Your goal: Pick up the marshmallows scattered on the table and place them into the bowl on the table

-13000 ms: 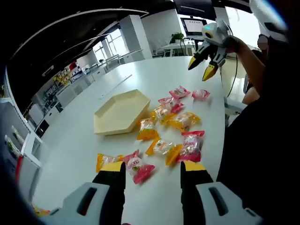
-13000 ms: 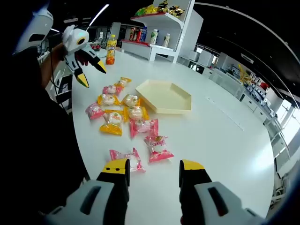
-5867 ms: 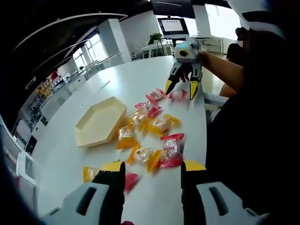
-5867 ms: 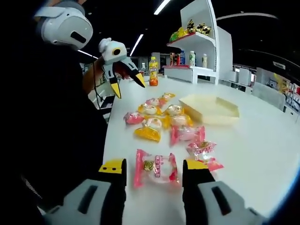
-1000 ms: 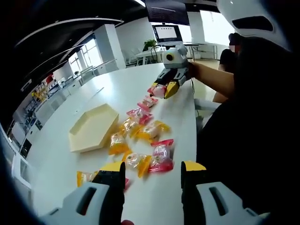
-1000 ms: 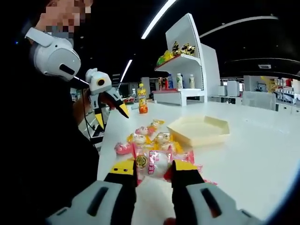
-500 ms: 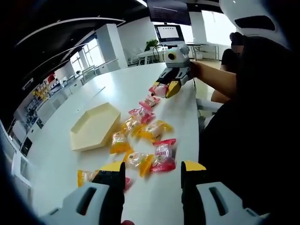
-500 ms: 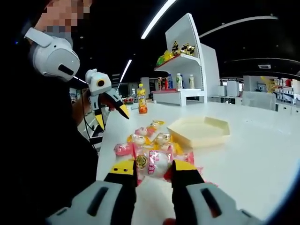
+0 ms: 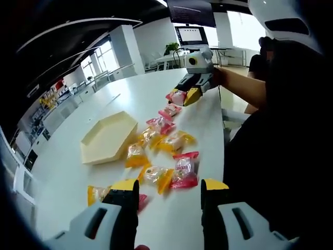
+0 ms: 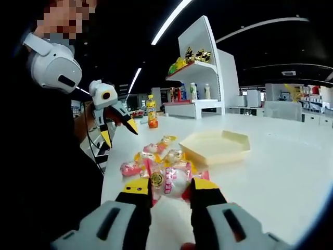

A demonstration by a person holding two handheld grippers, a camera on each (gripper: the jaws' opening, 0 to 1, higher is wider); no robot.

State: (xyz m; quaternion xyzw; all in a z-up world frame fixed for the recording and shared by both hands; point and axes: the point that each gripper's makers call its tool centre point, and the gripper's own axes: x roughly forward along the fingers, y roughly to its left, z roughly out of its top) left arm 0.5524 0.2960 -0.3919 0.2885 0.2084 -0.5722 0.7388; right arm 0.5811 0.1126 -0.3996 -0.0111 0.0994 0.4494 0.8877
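**Barely begun: one packet pinched, the bowl bare**

So far the cream, six-sided bowl (image 9: 108, 137) looks bare inside, its low walls smooth and matt, sitting at the centre-left of the left gripper view on a glossy white table (image 9: 67, 172). In the right gripper view, the right gripper (image 10: 171, 188) has its yellow-tipped jaws pressed onto a pink marshmallow packet (image 10: 170, 179), low in the middle of the frame; the crinkly, shiny film bulges around a soft round lump. By my reading, that first packet is lifted or about to be, and nothing has gone in.

Everything else is left: the remaining packets (image 9: 162, 140), pink and orange-yellow with crimped ends, lie in a loose string from upper centre down to lower centre, just beside the bowl. The left gripper (image 9: 169, 188) hangs over the nearest ones at the bottom edge, jaws spread, holding nothing.
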